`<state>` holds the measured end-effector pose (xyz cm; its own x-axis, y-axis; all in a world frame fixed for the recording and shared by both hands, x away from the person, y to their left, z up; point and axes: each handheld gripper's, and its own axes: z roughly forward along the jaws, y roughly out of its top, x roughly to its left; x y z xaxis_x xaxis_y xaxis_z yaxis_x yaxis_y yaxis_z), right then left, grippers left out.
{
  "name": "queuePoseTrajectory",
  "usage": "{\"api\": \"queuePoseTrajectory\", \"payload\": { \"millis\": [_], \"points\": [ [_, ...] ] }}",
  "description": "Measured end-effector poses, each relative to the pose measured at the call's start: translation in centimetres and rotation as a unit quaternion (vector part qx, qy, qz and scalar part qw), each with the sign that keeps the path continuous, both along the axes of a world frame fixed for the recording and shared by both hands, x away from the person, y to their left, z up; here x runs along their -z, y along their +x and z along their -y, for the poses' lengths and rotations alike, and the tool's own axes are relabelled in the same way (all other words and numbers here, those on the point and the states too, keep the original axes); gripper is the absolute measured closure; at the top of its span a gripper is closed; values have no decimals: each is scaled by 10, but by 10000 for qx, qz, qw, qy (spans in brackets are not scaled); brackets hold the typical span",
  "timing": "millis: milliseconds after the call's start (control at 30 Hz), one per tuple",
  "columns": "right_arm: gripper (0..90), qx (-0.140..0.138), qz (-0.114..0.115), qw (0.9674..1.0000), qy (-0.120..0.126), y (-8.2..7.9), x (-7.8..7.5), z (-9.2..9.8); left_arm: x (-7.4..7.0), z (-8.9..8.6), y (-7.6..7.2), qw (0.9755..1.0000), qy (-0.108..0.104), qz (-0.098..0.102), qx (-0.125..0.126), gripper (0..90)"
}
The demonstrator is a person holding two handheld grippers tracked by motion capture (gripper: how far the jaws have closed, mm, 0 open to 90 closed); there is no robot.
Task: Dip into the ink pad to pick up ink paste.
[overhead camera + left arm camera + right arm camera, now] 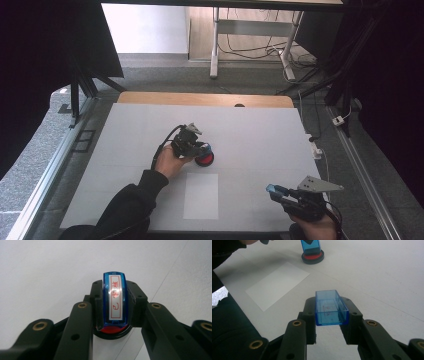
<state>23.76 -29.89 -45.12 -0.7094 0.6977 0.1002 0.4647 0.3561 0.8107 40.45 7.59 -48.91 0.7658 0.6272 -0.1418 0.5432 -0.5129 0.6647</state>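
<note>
The left gripper [199, 148] pinched a blue stamp [115, 301] on its red ink pad [205, 159]; the right gripper [332, 315] clamped the cap [331, 308] (tilting risked smeared ink on the tabletop [260, 135]).

At the lower left of the high view, a black sleeve [125, 202] covers the forearm. Both grippers, left gripper [115, 305] and right gripper [332, 311], show 2 black jaws with brass-ringed screw holes.
</note>
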Motion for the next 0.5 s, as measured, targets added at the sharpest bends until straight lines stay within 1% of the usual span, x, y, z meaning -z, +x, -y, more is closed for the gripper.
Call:
{"api": "queuePoseTrajectory", "payload": {
  "millis": [67,167,333,500],
  "points": [
    [683,7,-2,10000,2,0,0,0,0,0,0,10000,-2,-36,-32,704],
    [684,6,-13,10000,-20,0,0,0,-1,2,0,9999,58,-76,-71,706],
    [684,-18,-30,10000,-43,0,0,-1,-3,11,-5,9992,376,133,1,708],
    [684,-24,-27,10000,-49,0,0,-1,-5,19,-9,9973,661,304,26,709]
  ]
}}
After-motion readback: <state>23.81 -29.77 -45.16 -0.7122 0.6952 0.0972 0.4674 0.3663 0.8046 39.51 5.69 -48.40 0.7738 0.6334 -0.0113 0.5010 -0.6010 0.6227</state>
